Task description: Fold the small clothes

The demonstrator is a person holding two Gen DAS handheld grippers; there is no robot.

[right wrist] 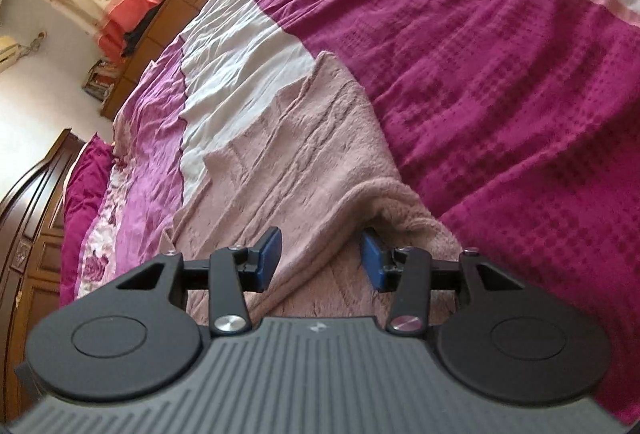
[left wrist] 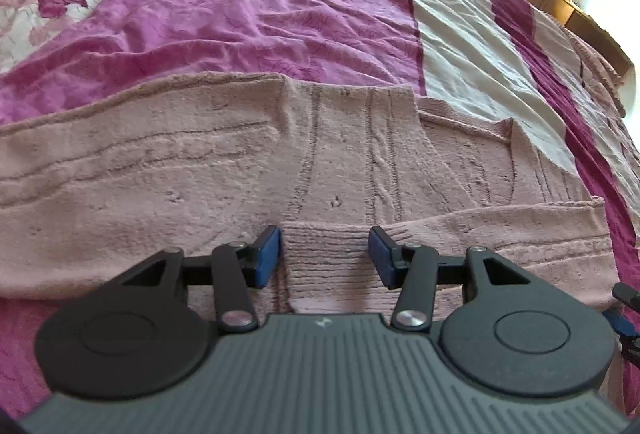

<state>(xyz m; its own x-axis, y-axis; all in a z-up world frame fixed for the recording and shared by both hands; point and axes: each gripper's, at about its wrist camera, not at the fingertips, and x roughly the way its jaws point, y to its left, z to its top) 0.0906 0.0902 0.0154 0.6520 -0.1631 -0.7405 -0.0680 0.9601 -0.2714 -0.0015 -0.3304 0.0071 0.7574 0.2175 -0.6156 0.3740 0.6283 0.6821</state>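
Both grippers poised over a pink knitted garment spread on the bed.

The sweater [left wrist: 200, 173] lies flat on the bedspread [left wrist: 240, 13] near its front edge, ready for a fold. The left gripper [left wrist: 325, 254] straddles the ribbed hem, jaws partly open and gripping nothing; the right gripper [right wrist: 320, 258], likewise parted and empty, brackets a raised fold.
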